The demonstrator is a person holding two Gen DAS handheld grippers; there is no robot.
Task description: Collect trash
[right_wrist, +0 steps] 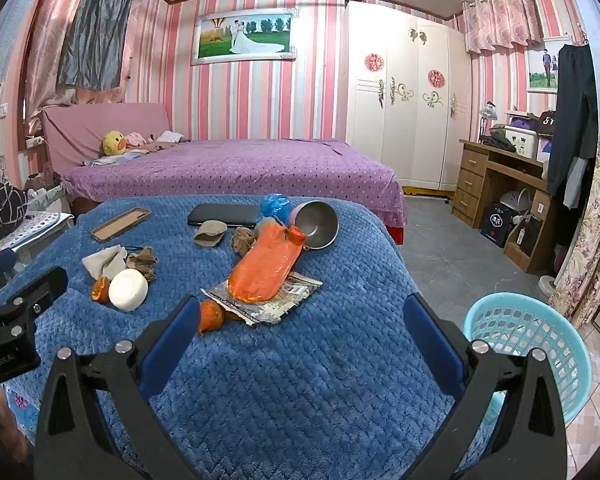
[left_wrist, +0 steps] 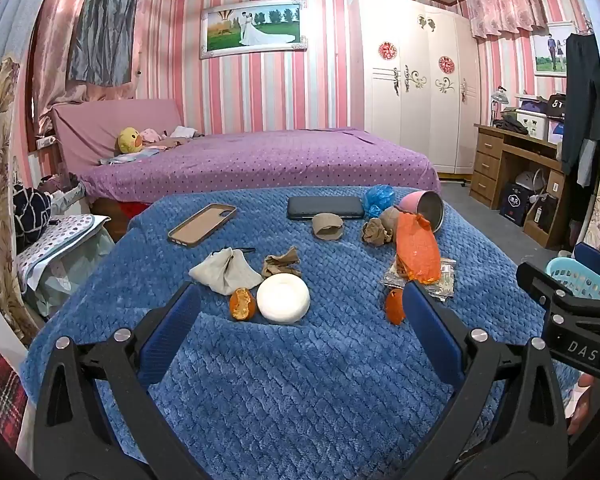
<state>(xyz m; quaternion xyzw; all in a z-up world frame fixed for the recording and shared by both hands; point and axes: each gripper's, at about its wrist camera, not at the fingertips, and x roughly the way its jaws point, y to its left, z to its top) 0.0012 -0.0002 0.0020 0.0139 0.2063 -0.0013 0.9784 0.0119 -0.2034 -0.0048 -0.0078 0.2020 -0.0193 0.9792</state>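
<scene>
A: Trash lies scattered over the blue blanket (left_wrist: 300, 380). Nearest the left gripper (left_wrist: 300, 308) sit an orange peel (left_wrist: 243, 304) and a white roll (left_wrist: 283, 298), touching each other, at about twelve o'clock from its blue pads.

B: And behind those?

A: A crumpled brown paper (left_wrist: 281, 266) and a beige cloth (left_wrist: 224, 270), just past the roll at eleven to twelve o'clock. Further out, toward one o'clock, an orange plastic bag (left_wrist: 417, 250) rests on a foil wrapper (left_wrist: 440, 282), with a second peel (left_wrist: 394, 306) just beside the left gripper's right finger.

B: What about the far edge?

A: A phone case (left_wrist: 202, 224) at eleven o'clock, a dark phone (left_wrist: 325, 207) at twelve, a blue bag (left_wrist: 378, 198) and a tipped pink cup (left_wrist: 424, 208) at one o'clock.

B: How do the jaws stand?

A: Both spread as wide as they go, nothing between them. The right gripper (right_wrist: 300, 312) hovers over the blanket, the peel by its left finger.

B: Where is the bin?

A: A light-blue basket (right_wrist: 540, 344) stands off the blanket at four o'clock in the right wrist view.
</scene>
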